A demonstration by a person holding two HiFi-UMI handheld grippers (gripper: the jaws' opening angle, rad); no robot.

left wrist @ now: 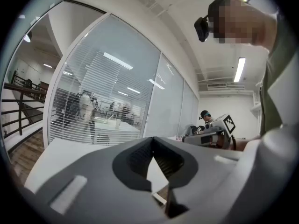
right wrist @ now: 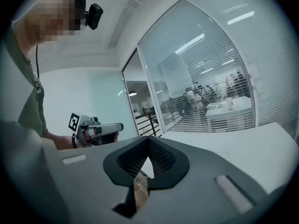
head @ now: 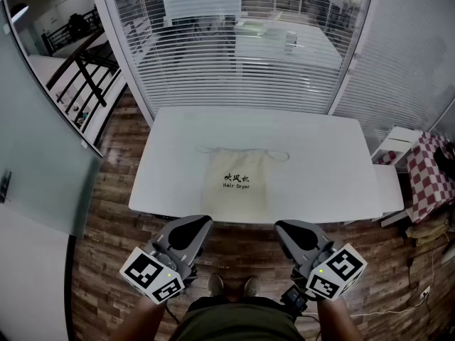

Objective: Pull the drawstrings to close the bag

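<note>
Bag: a light cloth bag (head: pixel 238 183) lies on the white table (head: pixel 327 165), in the middle from left to right, and its bottom reaches the near edge. It has dark print on the front.
Bag mouth: it points to the far edge; the cloth there is gathered only a little.
Contents: not possible to see what is in the bag.
Drawstring: a thin drawstring (head: pixel 279 153) runs along the mouth and lies in loose loops on the table to the left and to the right of the bag.
Left gripper: the left gripper (head: pixel 196 226) is in the air before the near edge, over the floor (head: pixel 106 240). Its jaws are together, with nothing between them.
Right gripper: the right gripper (head: pixel 287 230) hangs at the same height, also off the table. Its jaws are pressed together and empty.
Gap: both grippers are well apart from the bag and the drawstring.
In the way: nothing lies between the grippers and the bag.
Around: a glass wall (head: pixel 234 55) with blinds stands behind the far edge; a checked cloth (head: pixel 429 178) is at the right; the person's shoes (head: pixel 232 285) are on the floor.
</note>
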